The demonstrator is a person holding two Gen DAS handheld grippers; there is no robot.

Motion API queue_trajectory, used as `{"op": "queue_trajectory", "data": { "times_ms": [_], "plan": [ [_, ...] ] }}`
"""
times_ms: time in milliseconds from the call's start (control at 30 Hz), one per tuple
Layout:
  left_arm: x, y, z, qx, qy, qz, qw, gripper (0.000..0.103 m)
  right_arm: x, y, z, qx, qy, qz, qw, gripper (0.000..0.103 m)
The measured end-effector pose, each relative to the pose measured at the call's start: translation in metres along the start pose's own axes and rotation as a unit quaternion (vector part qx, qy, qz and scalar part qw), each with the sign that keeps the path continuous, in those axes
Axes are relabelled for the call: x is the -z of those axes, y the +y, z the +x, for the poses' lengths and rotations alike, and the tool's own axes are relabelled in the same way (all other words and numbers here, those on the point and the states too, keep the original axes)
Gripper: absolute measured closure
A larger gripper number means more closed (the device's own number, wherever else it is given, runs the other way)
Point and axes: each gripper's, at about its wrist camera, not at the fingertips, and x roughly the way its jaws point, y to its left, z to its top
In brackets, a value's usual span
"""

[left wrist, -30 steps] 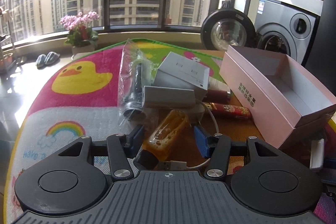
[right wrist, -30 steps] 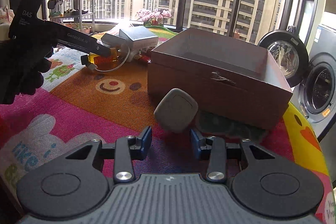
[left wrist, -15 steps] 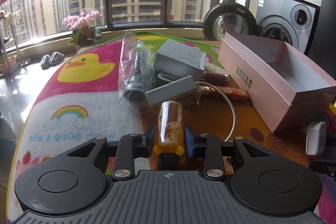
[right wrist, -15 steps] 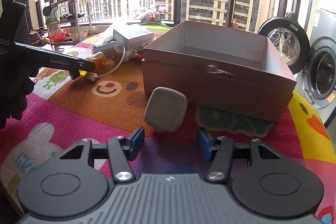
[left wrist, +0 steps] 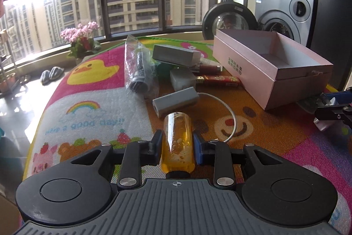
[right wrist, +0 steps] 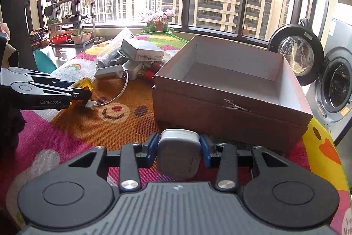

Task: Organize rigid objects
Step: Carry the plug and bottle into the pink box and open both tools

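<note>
Hand-held gripper, left: clenched on the amber bottle, where a second ago the fingers were spread on either side of it and half a second ago were only just closing. Hand-held gripper, right: clenched on the grey adapter, which a second ago stood untouched ahead of spread fingers. Both grasps are therefore judged complete; transfer into the box is judged to be the step now due.

Largest to smallest:

- Play mat, brightly printed, is seen across the whole lower half of both views; whether a table lies under it cannot be told.
- Pink box, open and holding nothing, is seen right of centre in the right wrist view, directly beyond the held adapter.
- Remaining clutter at upper centre of the left wrist view: a bagged dark cylinder, a grey carton, a grey dongle with white cable, and a red lighter. All are still outside the box.
- Amber bottle: transparent, rounded at the far end, dark cap toward the camera, bubbles inside. It is held at lower centre, pointing away.
- Grey adapter: rounded square, smooth and matte, held at lower centre just before the box wall.
</note>
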Motion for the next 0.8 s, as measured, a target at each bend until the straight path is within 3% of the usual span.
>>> {"op": "queue_trajectory", "data": {
  "times_ms": [67,133,333,467,500,567,633,800],
  "plan": [
    [0.003,-0.006,-0.021,0.025,-0.005,-0.003,0.9997,0.070,0.003,-0.007,-0.015,0.009,-0.009,0.001,1.000,0.064],
    [0.002,-0.016,-0.038,0.047,-0.012,0.004,0.9988,0.070,0.005,-0.011,-0.026,0.020,-0.013,-0.001,1.000,0.081],
    [-0.014,-0.058,-0.070,0.100,-0.038,0.053,0.9928,0.070,0.011,-0.019,-0.052,0.033,-0.036,0.003,0.999,0.093],
    [-0.024,-0.078,-0.072,0.116,-0.049,0.074,0.9893,0.070,0.016,-0.015,-0.058,0.028,-0.039,-0.025,0.999,0.093],
    [-0.025,-0.083,-0.070,0.119,-0.046,0.076,0.9889,0.070,0.018,-0.014,-0.056,0.025,-0.034,-0.028,0.999,0.091],
    [-0.024,-0.087,-0.066,0.131,-0.034,0.079,0.9876,0.070,0.023,-0.013,-0.052,0.011,-0.028,-0.030,0.999,0.074],
    [-0.019,-0.090,-0.062,0.141,-0.015,0.084,0.9864,0.070,0.026,-0.012,-0.044,0.010,-0.034,-0.036,0.999,0.043],
    [-0.003,-0.091,-0.056,0.144,0.021,0.087,0.9855,0.070,0.025,-0.011,-0.005,0.005,-0.005,-0.037,0.999,0.041]
  ]
}}
